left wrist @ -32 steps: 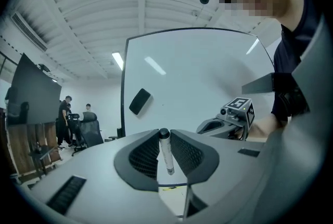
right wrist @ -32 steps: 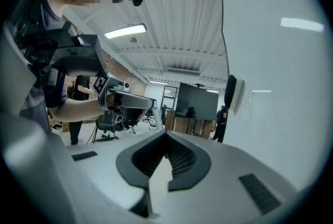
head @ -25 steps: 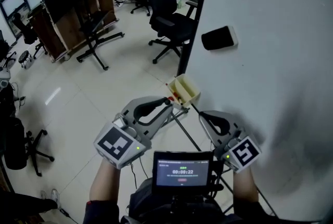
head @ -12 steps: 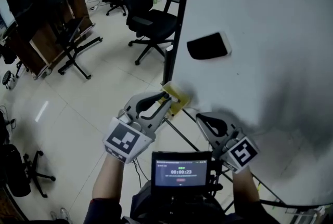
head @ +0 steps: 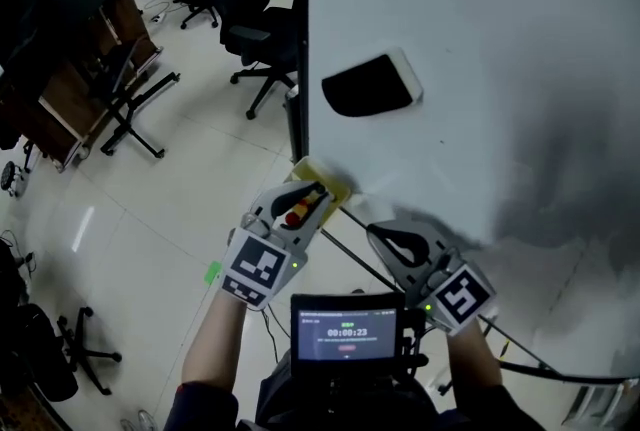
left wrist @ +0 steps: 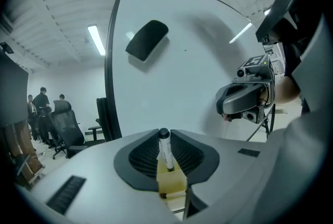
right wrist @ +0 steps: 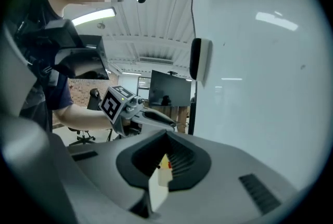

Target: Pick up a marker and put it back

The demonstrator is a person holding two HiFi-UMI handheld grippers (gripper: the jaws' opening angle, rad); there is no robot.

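Nearest, below the cream holder box (head: 330, 181), sits a small screen (head: 347, 327). The right gripper (head: 373, 231) hangs just right of the box, its jaw tips together and nothing between them. The left gripper (head: 318, 196) lies over the box, jaws a narrow way apart with a black-capped marker (left wrist: 165, 149) standing upright in the box, in the gap between them. Behind the box rises the whiteboard (head: 480, 39), a black eraser (head: 370, 84) stuck above. Office chairs (head: 250, 29) stand well beyond, left.
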